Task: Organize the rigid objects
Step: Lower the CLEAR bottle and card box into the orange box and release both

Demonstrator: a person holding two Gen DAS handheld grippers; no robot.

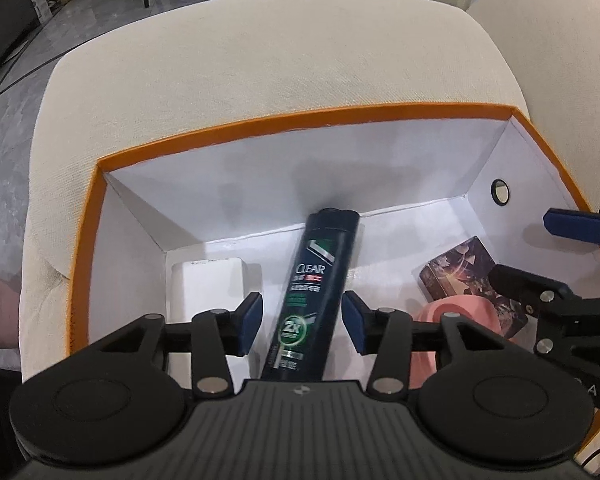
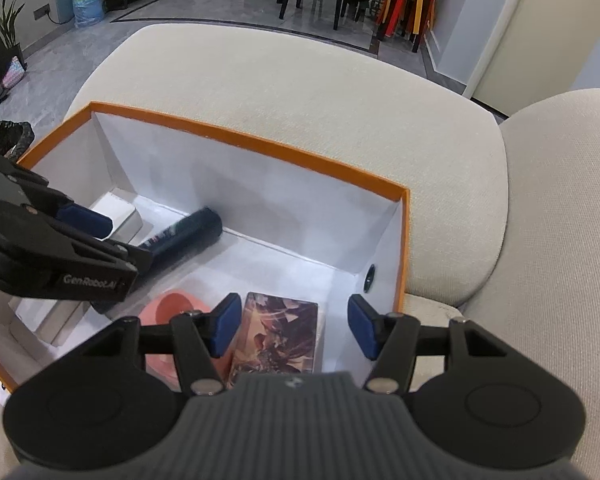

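Observation:
An orange-rimmed box with white walls [image 1: 260, 176] [image 2: 260, 200] sits on a beige sofa. Inside lie a dark CLEAR shampoo bottle [image 1: 312, 296] [image 2: 192, 232], a white box [image 1: 208, 284] [image 2: 118, 214], a pink cup [image 1: 456, 320] [image 2: 172, 312] and a patterned dark box [image 1: 460, 272] [image 2: 280, 332]. My left gripper [image 1: 302, 320] is open, its pads either side of the bottle without touching it. My right gripper [image 2: 296, 326] is open above the patterned box, and shows at the right in the left wrist view [image 1: 540, 248].
The beige sofa back cushion [image 1: 260, 60] [image 2: 300, 100] rises behind the box, with a second cushion [image 2: 560, 220] to the right. Dark chairs and orange stools [image 2: 412, 0] stand on the grey floor beyond. A water jug [image 2: 88, 2] stands far left.

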